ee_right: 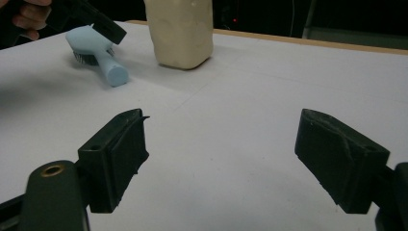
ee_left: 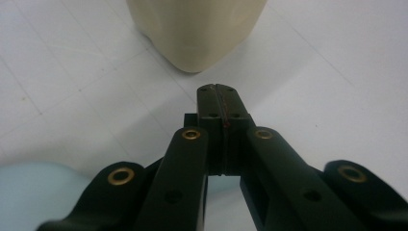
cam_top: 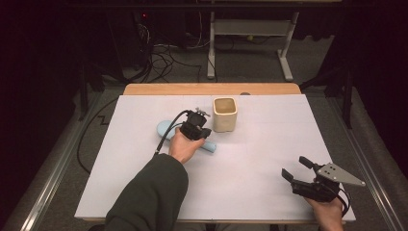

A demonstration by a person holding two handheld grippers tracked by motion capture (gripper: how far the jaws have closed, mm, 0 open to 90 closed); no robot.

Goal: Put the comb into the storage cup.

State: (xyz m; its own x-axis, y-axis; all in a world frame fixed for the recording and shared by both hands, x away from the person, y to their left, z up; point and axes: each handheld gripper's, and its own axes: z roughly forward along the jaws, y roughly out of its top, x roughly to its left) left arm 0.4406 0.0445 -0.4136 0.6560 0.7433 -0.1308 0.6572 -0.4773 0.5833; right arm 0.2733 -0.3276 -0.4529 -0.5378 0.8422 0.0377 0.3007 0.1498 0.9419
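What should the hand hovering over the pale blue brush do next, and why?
Probably open the left gripper and lower it onto the pale blue plastic hairbrush: its jaws are shut on nothing, above the brush lying beside the cream square cup.

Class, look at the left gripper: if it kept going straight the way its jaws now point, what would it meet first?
Most likely the cream cup. The left gripper, jaws shut together with nothing between them, points at the cup's lower corner, with bare white table between. It tilts downward, so it might graze the table first.
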